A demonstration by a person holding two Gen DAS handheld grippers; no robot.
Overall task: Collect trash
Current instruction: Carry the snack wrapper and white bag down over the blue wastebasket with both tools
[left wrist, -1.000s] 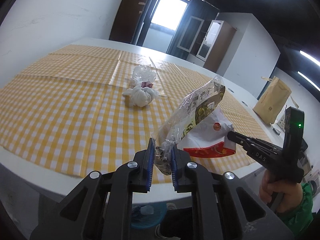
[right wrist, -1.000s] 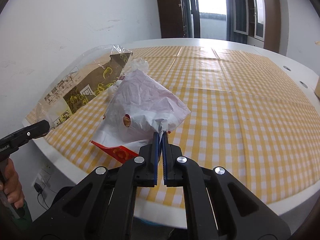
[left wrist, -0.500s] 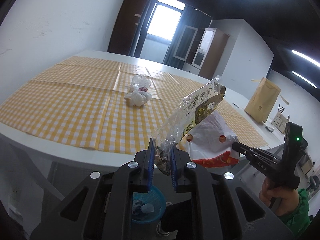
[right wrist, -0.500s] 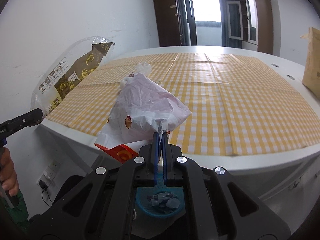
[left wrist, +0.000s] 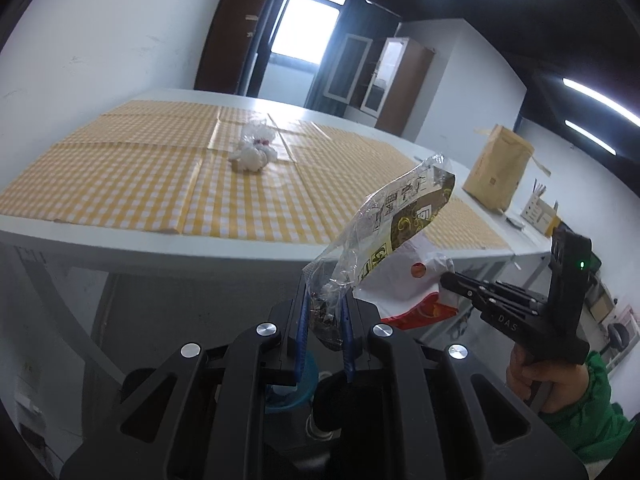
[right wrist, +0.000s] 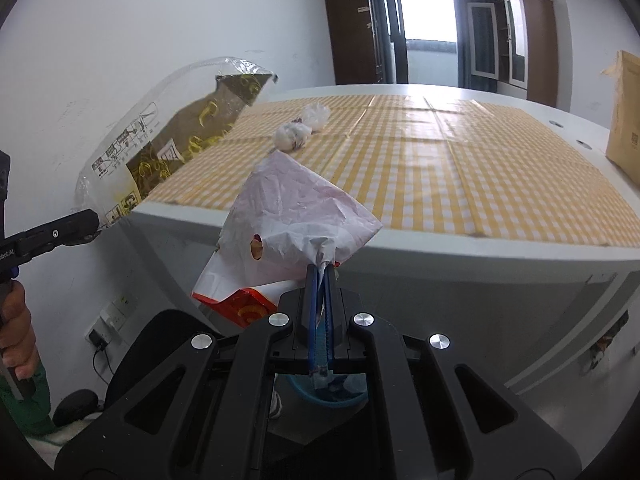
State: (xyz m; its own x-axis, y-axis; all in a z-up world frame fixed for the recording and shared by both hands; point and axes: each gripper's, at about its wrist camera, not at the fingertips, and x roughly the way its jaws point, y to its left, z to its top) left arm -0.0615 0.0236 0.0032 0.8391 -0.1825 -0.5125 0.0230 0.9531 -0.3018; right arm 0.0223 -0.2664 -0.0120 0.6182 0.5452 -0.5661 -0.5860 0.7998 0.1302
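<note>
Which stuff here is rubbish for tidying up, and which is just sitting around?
For the job:
- clear wrapper, in left gripper
- white bag, in right gripper
- tied white bundle on tablecloth
- blue bin below

Just there:
- brown paper bag
- cupboard

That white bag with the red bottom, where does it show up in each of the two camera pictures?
Left wrist view: the white bag sits lower right of centre, behind the clear wrapper, pinched by the right gripper.
Right wrist view: the white bag fills the centre, just above the gripper's blue pads.
Shared landmark: the tied white bundle on the checked tablecloth.
</note>
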